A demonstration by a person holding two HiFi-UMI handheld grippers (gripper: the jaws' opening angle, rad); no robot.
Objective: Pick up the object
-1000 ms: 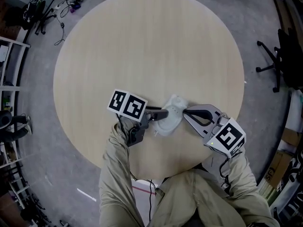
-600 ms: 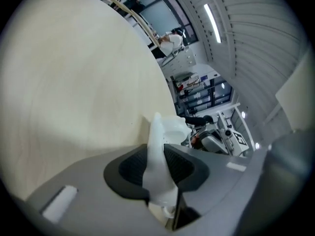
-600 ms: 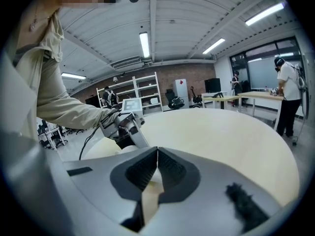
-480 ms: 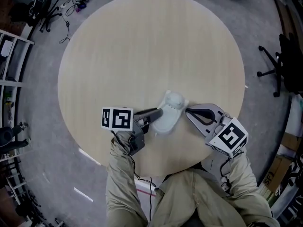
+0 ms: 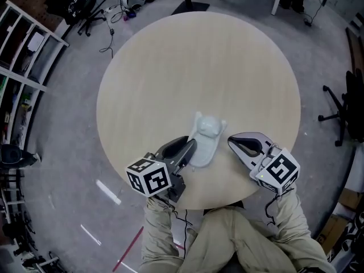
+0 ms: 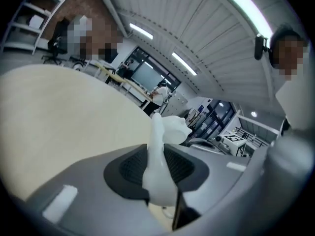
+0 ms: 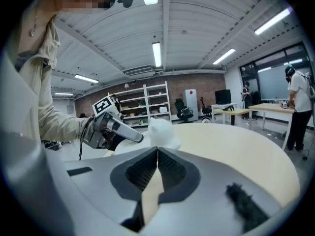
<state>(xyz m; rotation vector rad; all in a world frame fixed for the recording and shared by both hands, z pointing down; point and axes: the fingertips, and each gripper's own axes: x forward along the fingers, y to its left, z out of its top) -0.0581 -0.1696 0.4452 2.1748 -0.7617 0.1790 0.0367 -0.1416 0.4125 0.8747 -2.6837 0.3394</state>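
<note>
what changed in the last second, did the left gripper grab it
The left gripper swung round toward the person and closed its jaws on the near edge of the white figure, now clamped between its pads. The right gripper stayed shut just right of it, not touching; the figure still lies on the table.

Even overhead light, ceiling strips glaring, fisheye bending at edges, dark corners, faint shadows

1 white, glossy, animal-shaped object: thin, head end pointing away from me, near end pinched in my left gripper.
</note>
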